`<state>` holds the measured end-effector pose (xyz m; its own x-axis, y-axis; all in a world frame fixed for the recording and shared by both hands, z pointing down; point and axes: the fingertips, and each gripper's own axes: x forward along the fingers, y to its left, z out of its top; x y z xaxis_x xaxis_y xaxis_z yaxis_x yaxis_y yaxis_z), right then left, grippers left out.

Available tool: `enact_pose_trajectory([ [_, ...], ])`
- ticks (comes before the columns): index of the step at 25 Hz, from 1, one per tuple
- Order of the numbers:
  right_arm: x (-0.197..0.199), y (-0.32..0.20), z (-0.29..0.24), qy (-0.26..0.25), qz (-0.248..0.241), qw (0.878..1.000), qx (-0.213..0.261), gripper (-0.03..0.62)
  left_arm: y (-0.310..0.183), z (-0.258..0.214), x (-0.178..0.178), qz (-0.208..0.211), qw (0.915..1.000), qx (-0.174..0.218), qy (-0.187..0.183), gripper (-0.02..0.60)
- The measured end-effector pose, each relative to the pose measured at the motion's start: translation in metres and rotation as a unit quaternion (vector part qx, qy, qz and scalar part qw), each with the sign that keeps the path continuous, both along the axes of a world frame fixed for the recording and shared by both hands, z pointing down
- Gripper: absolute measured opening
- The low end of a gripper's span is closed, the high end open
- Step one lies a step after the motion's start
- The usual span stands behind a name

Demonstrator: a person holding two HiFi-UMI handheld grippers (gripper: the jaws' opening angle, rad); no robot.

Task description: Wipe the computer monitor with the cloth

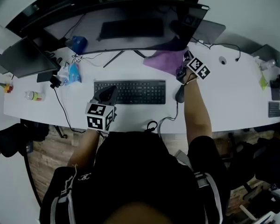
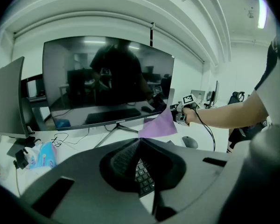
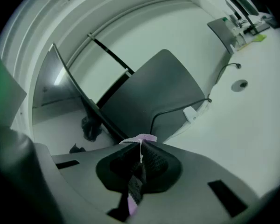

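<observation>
The wide dark monitor (image 1: 130, 27) stands at the back of the white desk (image 1: 224, 97); the left gripper view shows its screen (image 2: 107, 78) switched off and reflecting the room. A purple cloth (image 1: 165, 59) hangs by the screen's lower right corner, pinched in my right gripper (image 1: 184, 64), which is shut on it. From the left gripper's camera the cloth (image 2: 158, 125) drapes below that corner. In the right gripper view a cloth edge (image 3: 140, 139) sticks out between the closed jaws of my right gripper (image 3: 141, 150). My left gripper (image 1: 107, 96) hovers over the keyboard's left end, shut and holding nothing.
A black keyboard (image 1: 130, 91) lies before the monitor, a mouse (image 1: 179, 94) to its right. A second screen (image 1: 21, 57) stands at the far left, with a blue tissue pack (image 1: 73, 73), cables and a small bottle (image 1: 33, 95) near it. Another grey screen back (image 3: 149, 101) stands right.
</observation>
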<state>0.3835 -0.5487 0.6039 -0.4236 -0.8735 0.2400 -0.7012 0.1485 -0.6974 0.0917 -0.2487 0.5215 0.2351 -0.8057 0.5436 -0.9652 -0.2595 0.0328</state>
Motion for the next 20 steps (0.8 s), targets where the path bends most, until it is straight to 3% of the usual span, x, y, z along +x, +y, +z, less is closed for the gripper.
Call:
enact_pose_trajectory([
  [4, -0.004, 0.003, -0.025, 0.042, -0.028, 0.998, 0.029, 0.018, 0.0, -0.002, 0.007, 0.008, 0.9999, 0.007, 0.007, 0.012],
  [20, -0.003, 0.003, -0.118, 0.116, -0.067, 0.985, 0.112, 0.018, -0.008, -0.011, 0.008, 0.019, 0.9988, 0.035, 0.028, 0.012],
])
